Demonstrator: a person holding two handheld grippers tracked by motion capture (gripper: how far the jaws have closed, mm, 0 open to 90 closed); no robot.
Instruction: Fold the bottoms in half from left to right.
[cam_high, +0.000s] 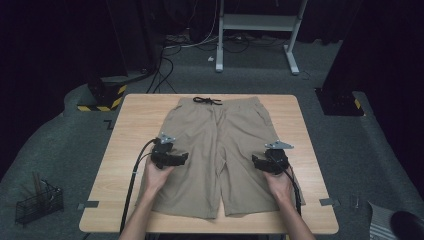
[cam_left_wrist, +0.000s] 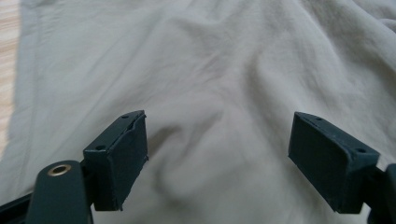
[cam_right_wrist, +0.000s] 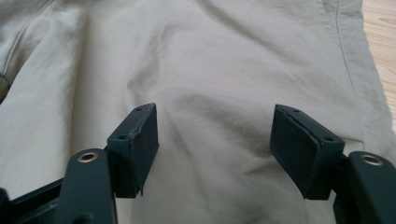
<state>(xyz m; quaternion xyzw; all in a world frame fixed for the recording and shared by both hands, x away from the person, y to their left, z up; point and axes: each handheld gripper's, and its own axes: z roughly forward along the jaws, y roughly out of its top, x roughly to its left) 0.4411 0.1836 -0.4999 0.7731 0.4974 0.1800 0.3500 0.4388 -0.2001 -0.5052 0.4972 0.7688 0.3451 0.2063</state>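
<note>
Khaki shorts (cam_high: 220, 150) lie flat on the wooden table (cam_high: 135, 120), waistband at the far side with a black drawstring (cam_high: 207, 100). My left gripper (cam_high: 169, 156) hovers over the left leg of the shorts. In the left gripper view the jaws stand wide apart above wrinkled khaki fabric (cam_left_wrist: 210, 70) with nothing pinched. My right gripper (cam_high: 270, 161) is over the right leg. In the right gripper view the shorts fabric (cam_right_wrist: 224, 70) lies below open jaws and the side seam runs near the table edge (cam_right_wrist: 380, 32).
A black wire basket (cam_high: 37, 202) stands on the floor at lower left. A white desk frame (cam_high: 257, 30) and cables are beyond the table. Black stands with yellow-striped bases (cam_high: 102, 97) flank the far corners. Bare wood borders the shorts on both sides.
</note>
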